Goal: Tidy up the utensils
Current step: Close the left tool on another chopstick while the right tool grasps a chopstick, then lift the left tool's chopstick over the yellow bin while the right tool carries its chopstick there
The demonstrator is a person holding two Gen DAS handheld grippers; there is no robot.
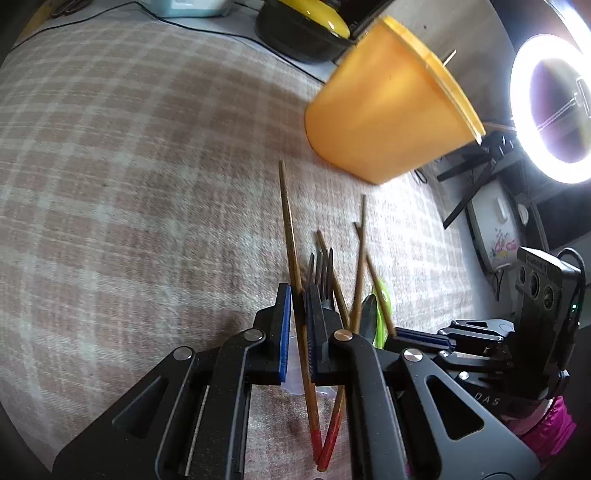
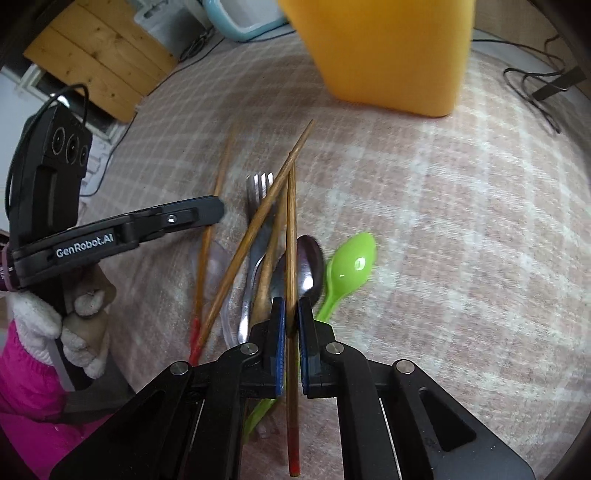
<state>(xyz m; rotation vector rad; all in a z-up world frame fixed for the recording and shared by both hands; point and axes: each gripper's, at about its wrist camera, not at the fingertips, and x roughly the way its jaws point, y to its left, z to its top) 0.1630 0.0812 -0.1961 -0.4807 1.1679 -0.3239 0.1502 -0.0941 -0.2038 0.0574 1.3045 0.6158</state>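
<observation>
Wide bare stretch of checked cloth on worktop (image 1: 129,166) left of utensil heap, passable. Far right blocked by tall orange container (image 1: 384,107), upright on the cloth just beyond the heap. Heap itself cluttered: crossed chopsticks (image 2: 255,236), fork (image 2: 258,206), metal spoon (image 2: 308,269), green spoon (image 2: 349,267) overlapping, little gap between. Open cloth right of green spoon in right wrist view. Left hand-held gripper (image 2: 218,210) close over heap's left side, crowding access there. Far edge lined with cables (image 2: 532,85), pale blue tub (image 2: 240,22). Ring light (image 1: 554,107) off far right.
</observation>
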